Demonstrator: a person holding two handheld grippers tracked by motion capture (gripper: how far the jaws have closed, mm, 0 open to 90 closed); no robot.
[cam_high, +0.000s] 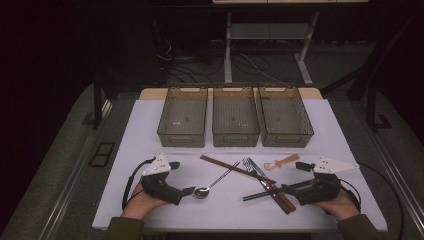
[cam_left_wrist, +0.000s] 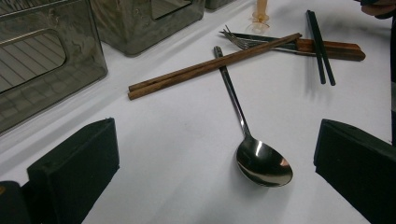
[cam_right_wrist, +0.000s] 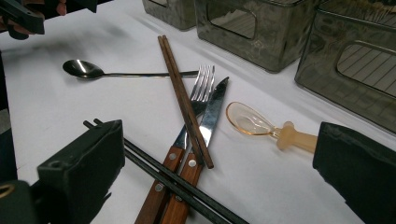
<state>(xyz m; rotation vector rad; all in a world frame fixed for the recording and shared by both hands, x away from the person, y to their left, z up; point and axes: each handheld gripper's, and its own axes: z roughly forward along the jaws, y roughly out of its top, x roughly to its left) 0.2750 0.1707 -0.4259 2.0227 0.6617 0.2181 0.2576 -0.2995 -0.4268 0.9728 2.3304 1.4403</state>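
left gripper (cam_high: 186, 190): fingers spread, holding nothing, low over the bench (cam_high: 150, 130); steel spoon (cam_high: 202, 192) bowl just beside its tips at 3 o'clock.
steel spoon: flat on bench, handle running to 1 o'clock, passing under the brown chopsticks (cam_high: 235, 169).
right gripper (cam_high: 285, 189): fingers spread, nothing pinched; black chopsticks (cam_high: 262, 194) run just beside its left finger.
cutlery pile: fork (cam_right_wrist: 201, 86) and knife (cam_right_wrist: 212, 112), wooden handles, side by side under the brown chopsticks.
amber spoon (cam_high: 280, 162): at 12 o'clock of right gripper, apart from pile.
bins (cam_high: 235, 121): three, far edge of bench.
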